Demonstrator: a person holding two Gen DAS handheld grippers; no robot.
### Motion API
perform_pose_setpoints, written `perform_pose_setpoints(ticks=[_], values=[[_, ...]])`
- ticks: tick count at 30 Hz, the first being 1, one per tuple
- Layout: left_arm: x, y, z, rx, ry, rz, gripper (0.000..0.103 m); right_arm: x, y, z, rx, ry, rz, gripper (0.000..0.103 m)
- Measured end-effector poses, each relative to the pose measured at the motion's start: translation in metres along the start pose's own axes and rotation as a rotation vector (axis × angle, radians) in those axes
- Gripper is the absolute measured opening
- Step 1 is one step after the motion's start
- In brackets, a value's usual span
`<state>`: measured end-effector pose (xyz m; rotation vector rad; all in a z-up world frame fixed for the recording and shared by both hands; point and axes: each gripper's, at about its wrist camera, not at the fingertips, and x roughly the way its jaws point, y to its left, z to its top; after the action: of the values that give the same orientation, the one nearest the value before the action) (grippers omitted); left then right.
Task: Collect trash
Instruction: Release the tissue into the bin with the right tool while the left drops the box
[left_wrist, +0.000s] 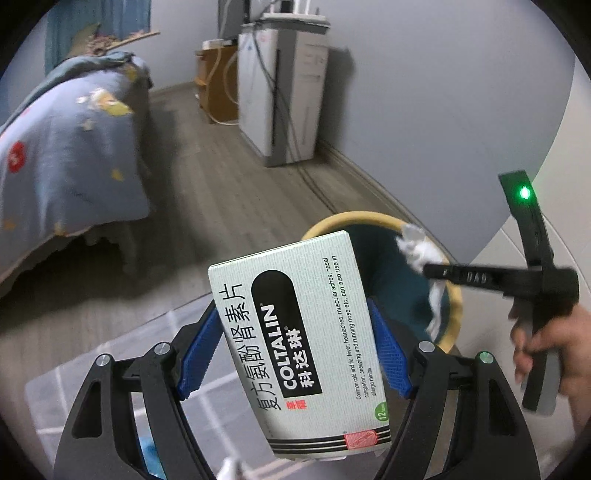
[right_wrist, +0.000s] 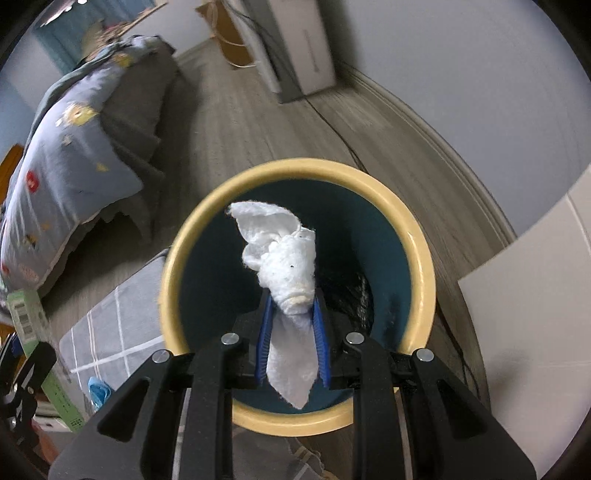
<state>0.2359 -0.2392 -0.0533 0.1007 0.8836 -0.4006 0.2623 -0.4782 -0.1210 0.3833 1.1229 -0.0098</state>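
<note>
The left tongs (left_wrist: 297, 354) are clenched on a pale green medicine box (left_wrist: 299, 343), their blue pads pressed to its two sides. The box reads "COLTALIN" in white on a black panel, with Chinese characters and small print: "Common cold and flu, fever, headaches, muscular aches". The right tongs (right_wrist: 291, 332) grasp a crumpled white tissue (right_wrist: 284, 266), held directly over the open mouth of a trash bin (right_wrist: 421, 258) with a yellow rim and dark teal inside. Beyond, on the wooden floor, stand a bed (left_wrist: 70, 147) with a blue patterned quilt and a white appliance (left_wrist: 288, 92) against the wall.
</note>
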Motion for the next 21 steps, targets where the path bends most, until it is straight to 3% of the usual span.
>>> perform_pose_setpoints(ticks=[9, 14, 21], values=[[0.054, -0.025, 0.028, -0.019, 0.03, -0.022, 0.077, 0.018, -0.019, 0.002, 0.044, 0.034, 0.007, 0.021], [0.065, -0.037, 0.034, 0.013, 0.035, -0.014, 0.077, 0.024, -0.021, 0.003, 0.041, 0.045, 0.008, 0.021], [0.064, -0.033, 0.036, -0.029, 0.024, -0.012, 0.081, 0.03, -0.019, 0.005, 0.029, 0.049, -0.002, 0.022]])
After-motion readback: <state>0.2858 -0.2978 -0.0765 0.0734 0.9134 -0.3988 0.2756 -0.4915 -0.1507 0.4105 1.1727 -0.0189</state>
